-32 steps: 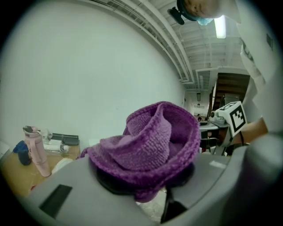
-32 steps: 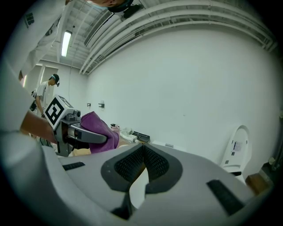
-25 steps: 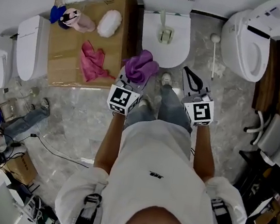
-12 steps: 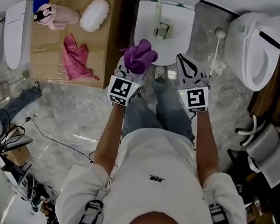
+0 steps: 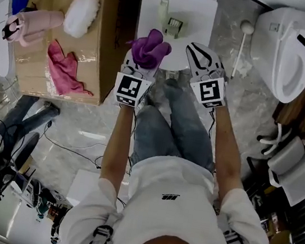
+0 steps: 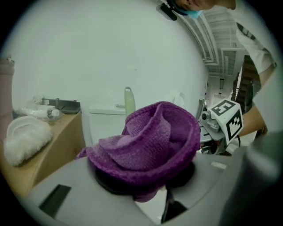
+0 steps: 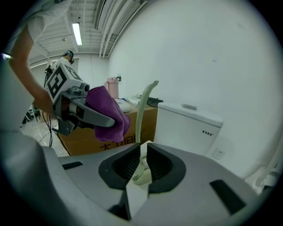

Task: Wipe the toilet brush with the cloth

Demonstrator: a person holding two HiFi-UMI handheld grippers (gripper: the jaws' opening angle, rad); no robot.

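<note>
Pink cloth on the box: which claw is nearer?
Left. The left claw, shut on the purple cloth, is just right of the box under the pink cloth; the right claw, jaws opening and empty, is farther right.

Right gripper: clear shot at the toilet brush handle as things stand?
Probably yes. The right gripper is empty, jaws opening, and the toilet brush stands upright straight ahead, in line with the gap, nothing between. The cloth sits off to its side.
</note>
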